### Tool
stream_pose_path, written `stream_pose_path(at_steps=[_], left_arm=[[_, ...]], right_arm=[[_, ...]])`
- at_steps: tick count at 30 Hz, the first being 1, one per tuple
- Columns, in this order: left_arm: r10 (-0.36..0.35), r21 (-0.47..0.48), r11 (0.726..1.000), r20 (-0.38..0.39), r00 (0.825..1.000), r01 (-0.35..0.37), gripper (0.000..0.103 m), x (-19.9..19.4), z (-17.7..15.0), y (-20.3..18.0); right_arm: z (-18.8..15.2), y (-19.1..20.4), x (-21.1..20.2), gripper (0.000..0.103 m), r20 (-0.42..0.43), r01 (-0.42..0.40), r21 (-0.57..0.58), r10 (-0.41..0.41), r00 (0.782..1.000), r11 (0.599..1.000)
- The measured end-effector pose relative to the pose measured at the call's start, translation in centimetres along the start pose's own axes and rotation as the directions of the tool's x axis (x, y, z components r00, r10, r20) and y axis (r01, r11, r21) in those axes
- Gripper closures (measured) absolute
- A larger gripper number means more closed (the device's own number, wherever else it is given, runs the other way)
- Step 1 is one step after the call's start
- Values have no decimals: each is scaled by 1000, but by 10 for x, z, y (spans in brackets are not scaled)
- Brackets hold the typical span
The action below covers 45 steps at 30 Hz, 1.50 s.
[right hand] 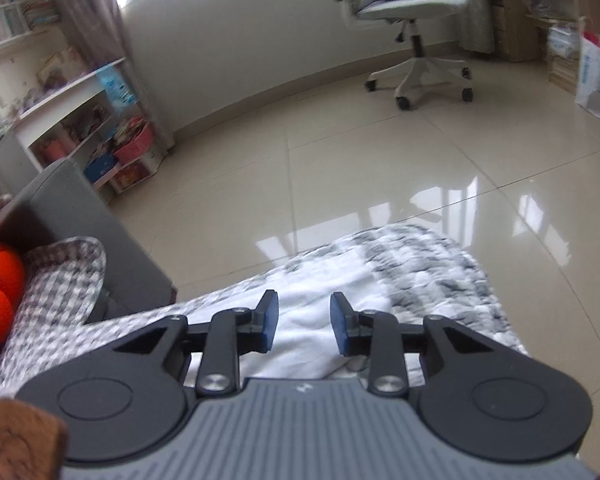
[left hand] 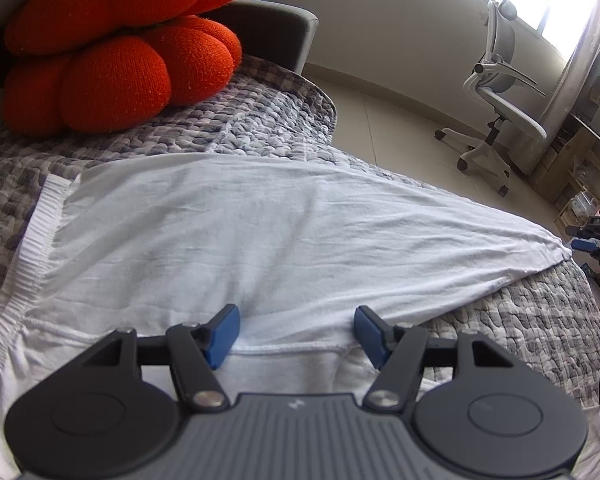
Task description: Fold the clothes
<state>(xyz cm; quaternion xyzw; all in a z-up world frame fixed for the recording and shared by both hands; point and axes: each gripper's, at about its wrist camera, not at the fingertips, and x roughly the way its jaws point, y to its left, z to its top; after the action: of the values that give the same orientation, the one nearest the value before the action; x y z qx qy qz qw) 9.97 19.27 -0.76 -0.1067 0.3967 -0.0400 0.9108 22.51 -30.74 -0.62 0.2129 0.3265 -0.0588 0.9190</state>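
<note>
1. Leftmost, in the left wrist view, an orange knotted cushion (left hand: 116, 52) rests on a grey checked quilt (left hand: 260, 116) that covers a sofa (left hand: 276, 28).
2. Just in front of the cushion, a white garment (left hand: 260, 232) lies spread flat on the quilt, its ribbed band (left hand: 32, 240) at the left edge and its far corner tapering to the right.
3. Above the garment's near hem, the left gripper (left hand: 296, 334) hovers with its blue fingers (left hand: 222, 334) wide apart, holding nothing.
4. Beyond the quilt, a white office chair (left hand: 500, 92) stands on the tiled floor (left hand: 380, 120) near a window.
5. At the far right edge of the same view, the right gripper (left hand: 592, 240) sits just beside the garment's tapered corner.
6. From the right wrist view, the right gripper (right hand: 304, 320) has its fingers (right hand: 270, 320) apart over white cloth; whether they touch the cloth cannot be told.
</note>
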Motion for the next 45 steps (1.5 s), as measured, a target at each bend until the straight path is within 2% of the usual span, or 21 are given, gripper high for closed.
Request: stream_pose_path(at_steps=[2,3,6,9,17,23,39,40,43,45], left_arm=[[1,-4,1000,0,1000,-1,38,0,1,1],[2,-6,1000,1,1000,-2,38,0,1,1],[12,-3,1000,4,1000,-12,38,1,2,-1],[22,16,1000,4,1000,-22,38,1,1,-4],[19,9,1000,2,1000,-19,38,0,1,-2],[14,-4,1000,2,1000,-14,38,0,3,1],[16,-1,1000,2,1000,-16,38,-1,2,1],[16,-1,1000,1,1000,-16,38,-1,2,1],[17,-2,1000,1,1000,-17,38,0,2,1],[17,-2,1000,1,1000,-17,38,0,3,1]], right_arm=[[1,-16,0,70,-1,49,58,-49,999,997],[-1,-21,2,70,-18,92,46,-91,996,995],[-12,-20,6,70,-16,218,-100,-220,975,971],[-20,-13,7,70,7,253,-159,-255,967,954],[-19,7,9,70,-16,114,-159,-118,993,981],[-19,21,10,69,-36,3,-152,-9,999,988],[-29,33,2,67,-91,-152,-161,139,986,975],[-30,32,0,67,-85,-157,-155,145,986,975],[-28,26,-7,65,-65,-236,-110,230,971,965],[-24,23,-14,65,-30,-240,-104,238,971,965]])
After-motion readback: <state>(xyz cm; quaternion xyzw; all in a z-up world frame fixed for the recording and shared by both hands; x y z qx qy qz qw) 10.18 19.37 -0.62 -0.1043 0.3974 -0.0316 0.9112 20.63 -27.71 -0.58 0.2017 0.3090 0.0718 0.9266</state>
